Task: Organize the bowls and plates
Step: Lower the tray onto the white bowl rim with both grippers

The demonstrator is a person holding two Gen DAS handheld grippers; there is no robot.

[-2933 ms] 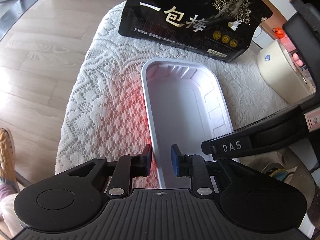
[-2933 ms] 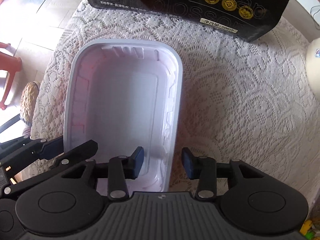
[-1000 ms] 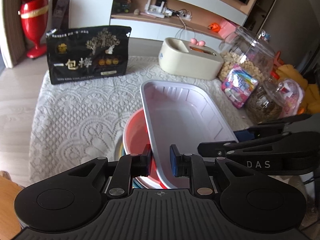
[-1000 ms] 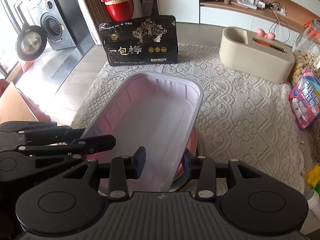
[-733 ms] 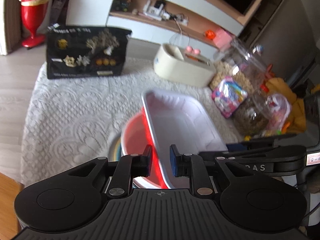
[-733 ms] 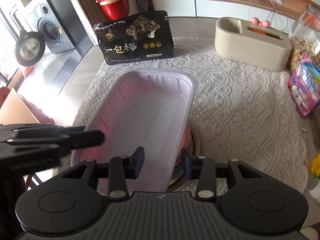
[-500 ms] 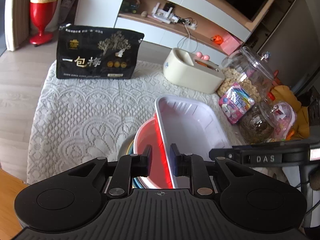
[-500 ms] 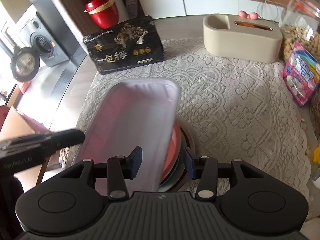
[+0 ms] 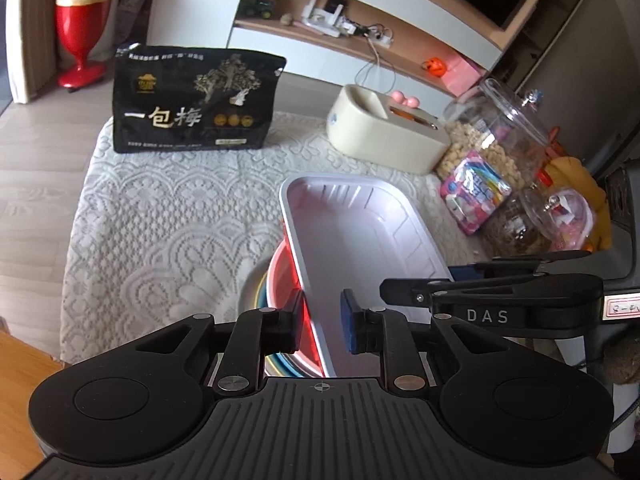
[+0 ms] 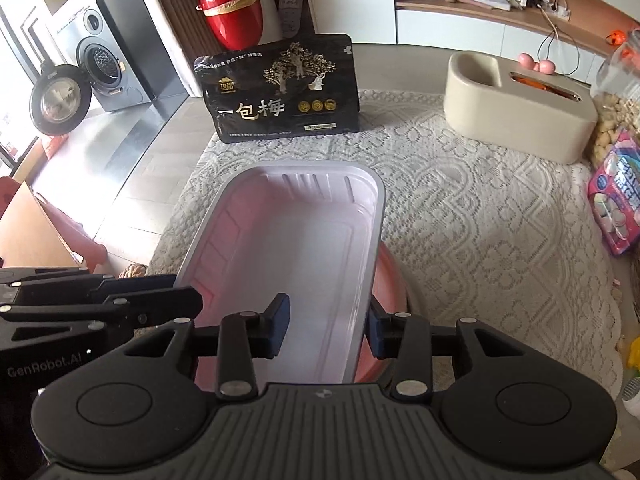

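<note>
Now the white tray [image 10: 288,256] is being lowered onto the pink bowl [image 9: 286,280] and the stacked plates beneath, whereas moments ago it was lying flat on the lace tablecloth [image 10: 480,216] beside the black pouch [image 9: 192,100]. Its left rim is being pinched by the left gripper [image 9: 322,322], while its right wall is being closed on by the right gripper [image 10: 326,330], so nesting looks nearly done.

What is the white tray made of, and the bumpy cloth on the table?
The white tray looks like thin moulded plastic: smooth, slightly glossy, with ribs pressed into its walls and pink showing through from the red bowl under it. The table cloth looks like woven lace, probably cotton or a synthetic: matt, off-white, with raised flower patterns and a scalloped edge.
</note>
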